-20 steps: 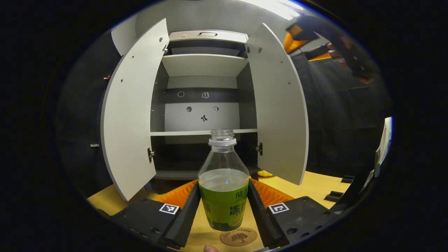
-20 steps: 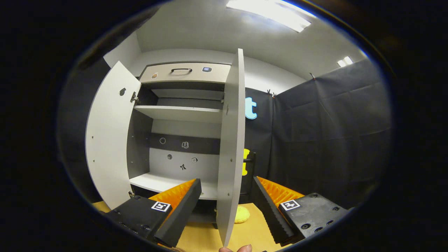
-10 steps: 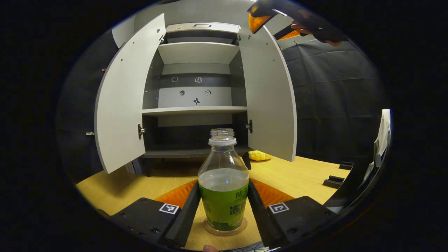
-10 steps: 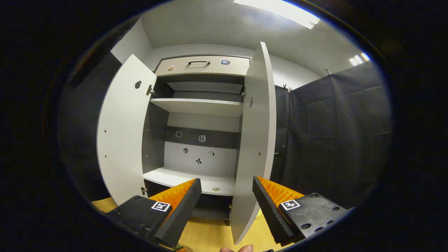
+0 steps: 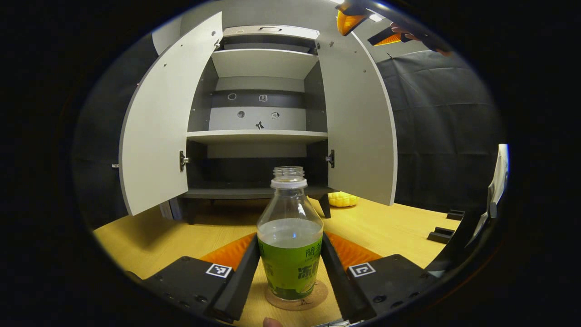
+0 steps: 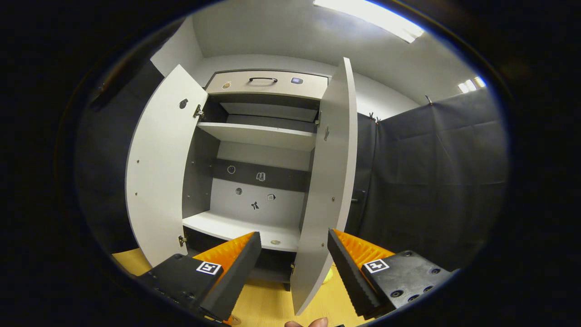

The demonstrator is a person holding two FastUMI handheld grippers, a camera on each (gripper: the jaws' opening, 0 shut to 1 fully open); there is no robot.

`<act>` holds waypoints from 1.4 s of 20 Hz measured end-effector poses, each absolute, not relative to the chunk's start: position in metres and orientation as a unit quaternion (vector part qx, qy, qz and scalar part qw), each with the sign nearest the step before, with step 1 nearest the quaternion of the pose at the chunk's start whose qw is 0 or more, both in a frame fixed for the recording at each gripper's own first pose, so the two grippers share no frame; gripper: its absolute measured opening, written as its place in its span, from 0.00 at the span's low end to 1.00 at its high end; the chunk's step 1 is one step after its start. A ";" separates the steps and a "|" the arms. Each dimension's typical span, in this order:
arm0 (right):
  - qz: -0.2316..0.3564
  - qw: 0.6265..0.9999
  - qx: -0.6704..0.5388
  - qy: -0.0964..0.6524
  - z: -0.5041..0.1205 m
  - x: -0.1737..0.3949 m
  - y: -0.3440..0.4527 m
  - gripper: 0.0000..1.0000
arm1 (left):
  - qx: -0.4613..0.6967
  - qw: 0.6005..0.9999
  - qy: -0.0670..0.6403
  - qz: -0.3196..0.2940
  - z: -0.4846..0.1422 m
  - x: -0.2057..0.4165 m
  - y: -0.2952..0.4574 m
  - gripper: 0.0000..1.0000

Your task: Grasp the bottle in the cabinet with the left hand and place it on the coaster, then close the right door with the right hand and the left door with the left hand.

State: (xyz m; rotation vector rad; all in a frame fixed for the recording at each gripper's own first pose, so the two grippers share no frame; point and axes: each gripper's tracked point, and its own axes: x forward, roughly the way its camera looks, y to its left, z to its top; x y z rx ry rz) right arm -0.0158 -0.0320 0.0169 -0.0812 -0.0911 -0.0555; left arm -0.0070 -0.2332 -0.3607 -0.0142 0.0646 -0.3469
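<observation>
Both flat grey doors, the left door [image 5: 156, 122] and the right door [image 5: 361, 122], stand wide open on the cabinet [image 5: 263, 113], whose pale shelves are bare; a yellow ridged object [image 5: 342, 199] lies on the wooden counter [image 5: 390, 227] beside the cabinet's foot; the left tool [image 5: 290, 265] is clamped on the bottle [image 5: 290, 236], clear plastic, uncapped, part-filled with liquid, green label, standing upright on the round cork coaster [image 5: 313, 297]; the right tool [image 6: 294, 268], fingers apart, faces the right door's edge [image 6: 324, 195], not touching.
</observation>
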 end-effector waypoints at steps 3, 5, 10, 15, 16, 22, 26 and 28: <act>-0.030 0.998 -0.038 -0.041 0.016 -0.018 -0.035 0.98 | -0.009 0.986 0.038 -0.162 -0.364 -0.005 -0.232 0.80; -0.033 0.998 -0.038 -0.040 0.016 -0.020 -0.038 0.98 | -0.016 0.984 0.051 -0.167 -0.368 -0.006 -0.233 0.81; -0.044 0.998 -0.027 -0.040 0.018 -0.028 -0.046 0.98 | -0.018 0.984 0.060 -0.166 -0.368 -0.015 -0.224 0.93; -0.043 0.998 -0.021 -0.034 0.009 -0.031 -0.054 0.97 | 0.001 0.981 0.076 -0.178 -0.377 -0.038 -0.219 0.93; -0.040 0.999 -0.019 -0.031 0.006 -0.030 -0.057 0.97 | 0.005 0.981 0.081 -0.176 -0.377 -0.043 -0.216 0.93; -0.036 0.999 -0.007 -0.016 -0.006 -0.022 -0.104 0.98 | -0.014 0.989 0.089 -0.115 -0.330 -0.066 -0.173 0.93; -0.057 0.998 -0.012 -0.013 -0.013 -0.013 -0.151 0.98 | -0.025 0.996 0.067 -0.060 -0.267 -0.064 -0.124 0.93; -0.062 0.998 -0.017 -0.002 -0.018 -0.006 -0.169 0.98 | -0.026 0.998 0.053 -0.028 -0.232 -0.058 -0.094 0.93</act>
